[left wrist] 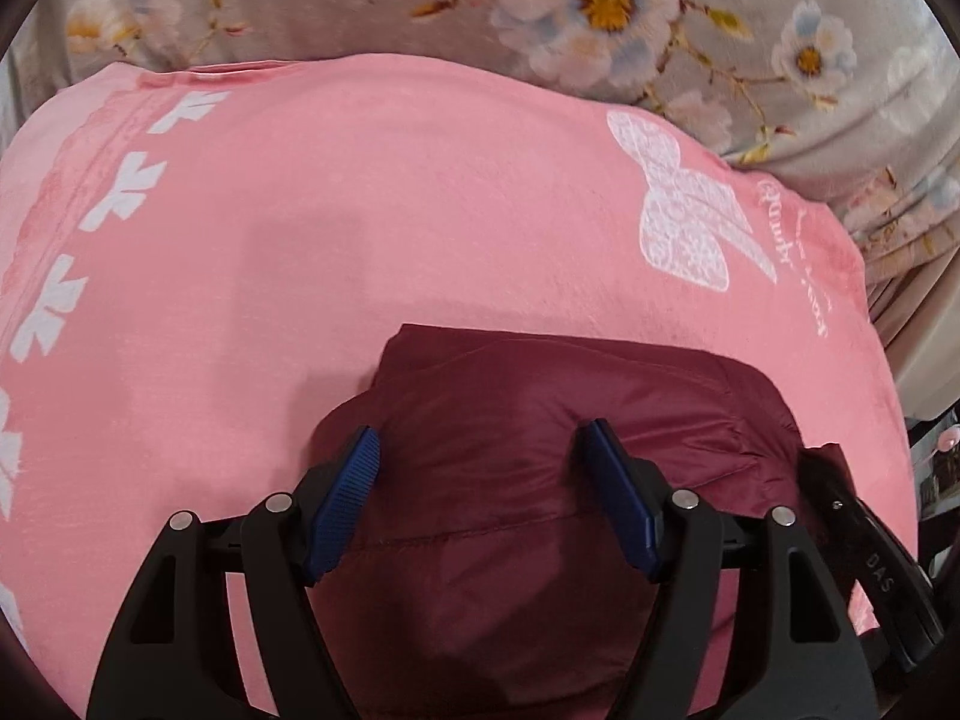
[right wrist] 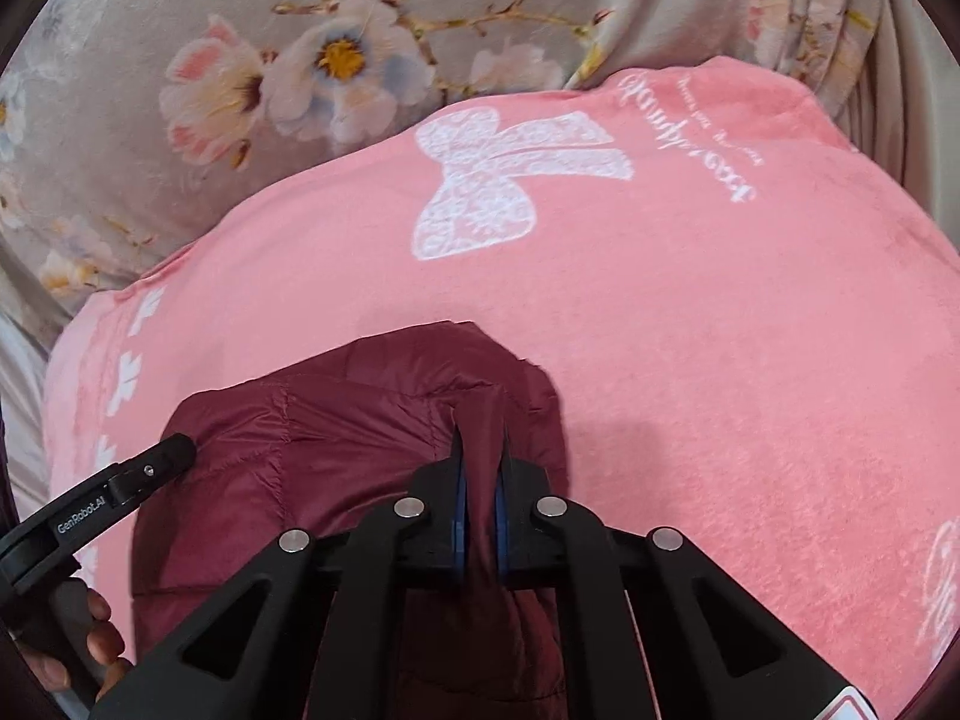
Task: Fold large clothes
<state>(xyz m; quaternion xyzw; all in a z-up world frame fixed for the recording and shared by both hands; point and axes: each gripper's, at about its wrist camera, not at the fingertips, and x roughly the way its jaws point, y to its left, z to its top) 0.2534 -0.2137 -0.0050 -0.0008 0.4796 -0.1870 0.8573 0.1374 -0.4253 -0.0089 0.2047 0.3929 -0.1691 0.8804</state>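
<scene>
Two grippers work over one maroon jacket (left wrist: 510, 420), which lies bunched on a pink blanket (left wrist: 360, 210) spread over a floral sheet (right wrist: 180, 30). Our left gripper (left wrist: 477, 498) hovers above the jacket with its jaws spread wide, holding nothing. Our right gripper (right wrist: 478, 498) has its jaws pinched tight on a raised fold of the jacket near its right edge.
</scene>
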